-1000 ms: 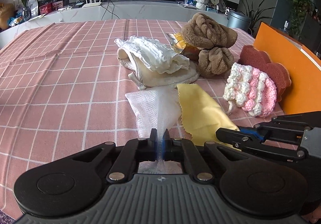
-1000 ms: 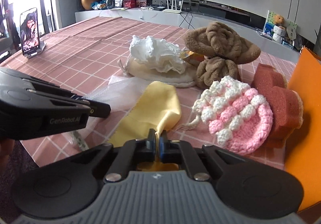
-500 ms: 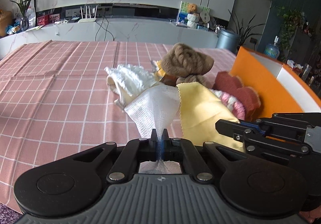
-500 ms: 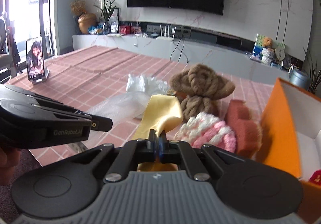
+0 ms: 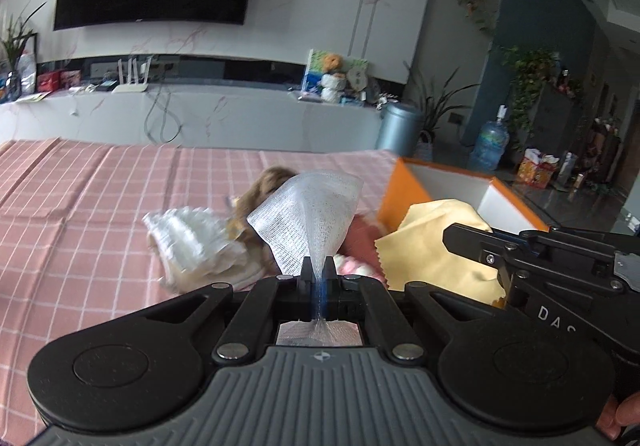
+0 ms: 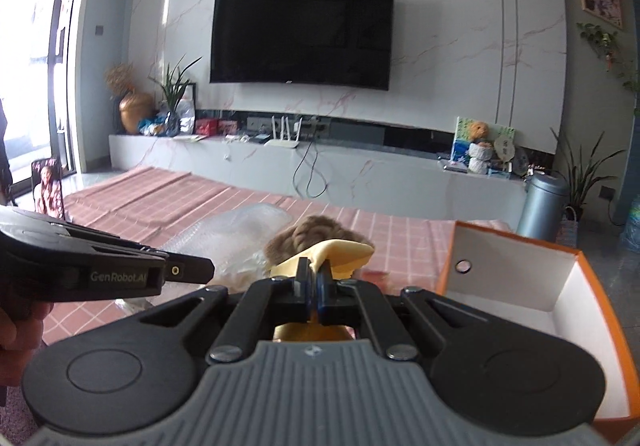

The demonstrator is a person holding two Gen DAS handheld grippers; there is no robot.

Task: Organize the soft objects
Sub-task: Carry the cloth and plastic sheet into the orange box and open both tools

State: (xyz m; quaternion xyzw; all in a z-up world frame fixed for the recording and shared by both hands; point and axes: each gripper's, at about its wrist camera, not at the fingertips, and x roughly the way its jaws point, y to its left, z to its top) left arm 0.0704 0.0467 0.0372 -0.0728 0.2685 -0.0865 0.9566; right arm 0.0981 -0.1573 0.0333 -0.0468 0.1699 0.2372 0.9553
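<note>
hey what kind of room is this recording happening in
Most likely a home living room: a wall-mounted TV above a long marble media console, houseplants, and a table with a pink checked tablecloth.

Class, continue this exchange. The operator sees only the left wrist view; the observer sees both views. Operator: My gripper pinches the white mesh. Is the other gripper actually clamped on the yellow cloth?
Observer: Yes. The right wrist view shows the right gripper shut on the yellow cloth, which folds over above its fingertips.
Operator: Anything on the inner walls of the orange box?
Observer: One white inner wall has a round hole.
Operator: Anything off to my left, out of frame?
Observer: A phone stands upright by the left corner of the pink checked tablecloth, with its screen lit.
</note>
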